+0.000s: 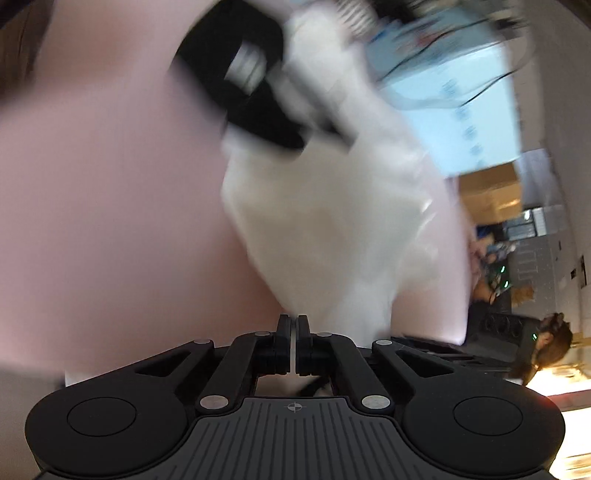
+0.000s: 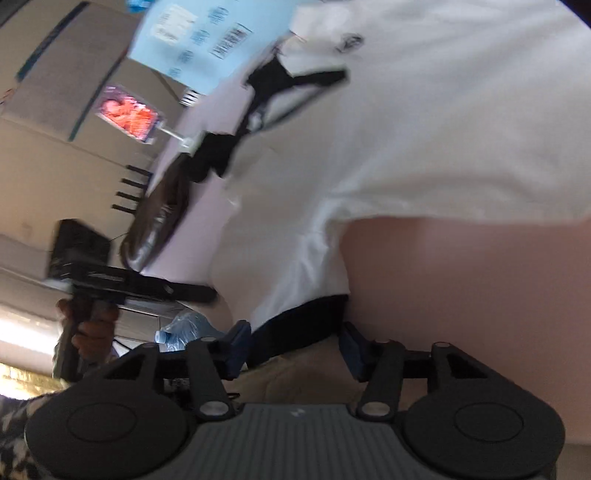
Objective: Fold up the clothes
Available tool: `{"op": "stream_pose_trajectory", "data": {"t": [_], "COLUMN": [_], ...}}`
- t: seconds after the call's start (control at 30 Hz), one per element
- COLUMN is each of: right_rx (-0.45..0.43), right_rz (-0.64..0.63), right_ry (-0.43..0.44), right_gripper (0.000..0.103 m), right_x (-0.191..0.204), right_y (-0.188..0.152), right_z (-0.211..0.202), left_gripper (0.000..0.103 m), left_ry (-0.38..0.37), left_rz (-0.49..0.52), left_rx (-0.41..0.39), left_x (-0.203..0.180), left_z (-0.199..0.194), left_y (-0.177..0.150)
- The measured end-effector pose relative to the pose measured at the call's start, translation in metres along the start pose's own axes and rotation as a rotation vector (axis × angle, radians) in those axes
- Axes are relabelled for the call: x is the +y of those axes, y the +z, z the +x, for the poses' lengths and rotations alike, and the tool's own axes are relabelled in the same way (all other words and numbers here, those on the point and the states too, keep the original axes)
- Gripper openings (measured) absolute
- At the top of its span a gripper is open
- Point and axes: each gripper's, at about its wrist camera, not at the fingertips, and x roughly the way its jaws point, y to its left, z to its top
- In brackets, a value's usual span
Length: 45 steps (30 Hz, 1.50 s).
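Note:
A white shirt [image 1: 325, 221] with black trim hangs lifted over a pink tabletop [image 1: 110, 184], and the view is blurred. My left gripper [image 1: 293, 319] is shut on a lower edge of it. A blurred black shape at the top is my right gripper [image 1: 240, 74] at the shirt's far end. In the right wrist view the white shirt [image 2: 424, 129] shows a small logo and a black hem [image 2: 306, 321]. That hem lies between the wide-apart fingers of my right gripper [image 2: 295, 338], which is open. At left, a hand [image 2: 88, 325] holds the left gripper [image 2: 110, 277].
A light blue box [image 2: 207, 33] and a cardboard box [image 2: 62, 74] stand beyond the pink tabletop [image 2: 461, 295]. A dark oval object [image 2: 159, 218] lies at the table's edge, with a water bottle [image 2: 184, 328] below it. Another person [image 1: 546, 343] is in the room behind.

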Motion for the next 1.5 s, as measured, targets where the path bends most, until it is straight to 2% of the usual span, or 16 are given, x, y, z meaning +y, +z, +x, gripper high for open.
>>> {"op": "stream_pose_trajectory", "data": {"t": [0.03, 0.13, 0.17, 0.27, 0.33, 0.43, 0.57, 0.67, 0.83, 0.93, 1.0, 1.07, 1.27, 1.33, 1.43, 1.5], "right_rx": [-0.048, -0.163, -0.208, -0.309, -0.381, -0.508, -0.571, -0.566, -0.551, -0.562, -0.574, -0.585, -0.601, -0.612, -0.626, -0.632], "right_rz": [-0.001, 0.043, 0.082, 0.229, 0.334, 0.487, 0.53, 0.515, 0.479, 0.489, 0.498, 0.498, 0.499, 0.514, 0.521, 0.519], "right_ry": [0.002, -0.028, -0.041, -0.051, -0.048, -0.031, 0.017, 0.012, 0.009, 0.027, 0.044, 0.048, 0.042, 0.049, 0.053, 0.051], "right_gripper": [0.07, 0.076, 0.077, 0.078, 0.078, 0.078, 0.078, 0.08, 0.084, 0.083, 0.083, 0.083, 0.083, 0.083, 0.083, 0.083], "right_x": [0.0, -0.01, -0.017, -0.047, -0.068, -0.098, -0.114, -0.116, -0.12, -0.124, -0.125, -0.125, -0.123, -0.124, -0.125, -0.124], "right_y": [0.003, 0.006, 0.005, -0.006, -0.019, -0.044, -0.064, -0.056, -0.049, -0.054, -0.056, -0.058, -0.057, -0.059, -0.061, -0.061], "right_z": [-0.012, -0.038, -0.048, -0.067, -0.078, -0.091, -0.089, -0.079, -0.09, -0.099, -0.099, -0.098, -0.096, -0.096, -0.096, -0.095], "left_gripper": [0.018, 0.044, 0.058, 0.061, 0.064, 0.065, 0.065, 0.065, 0.065, 0.059, 0.043, 0.039, 0.039, 0.039, 0.04, 0.04], "left_ry": [0.002, 0.061, 0.076, 0.159, 0.137, 0.13, 0.248, 0.355, 0.612, 0.611, 0.61, 0.609, 0.634, 0.685, 0.75, 0.738], "left_rz": [-0.018, 0.088, 0.109, 0.243, 0.413, 0.588, 0.726, 0.84, 1.265, 1.281, 1.291, 1.302, 1.33, 1.366, 1.412, 1.417], "left_rx": [-0.006, -0.277, -0.325, -0.524, -0.499, -0.308, -0.289, -0.277, -0.392, -0.394, -0.395, -0.396, -0.374, -0.366, -0.406, -0.419], "left_x": [0.003, -0.008, -0.011, -0.027, -0.04, -0.046, -0.044, -0.044, -0.057, -0.055, -0.054, -0.053, -0.052, -0.051, -0.052, -0.055], "left_z": [-0.003, -0.046, -0.053, -0.072, -0.067, -0.05, -0.046, -0.038, 0.007, 0.003, 0.001, -0.002, 0.005, 0.014, 0.023, 0.023], "left_y": [0.003, 0.014, 0.016, 0.03, 0.039, 0.044, 0.026, 0.016, -0.014, -0.002, 0.006, 0.014, 0.029, 0.027, 0.023, 0.02]}}
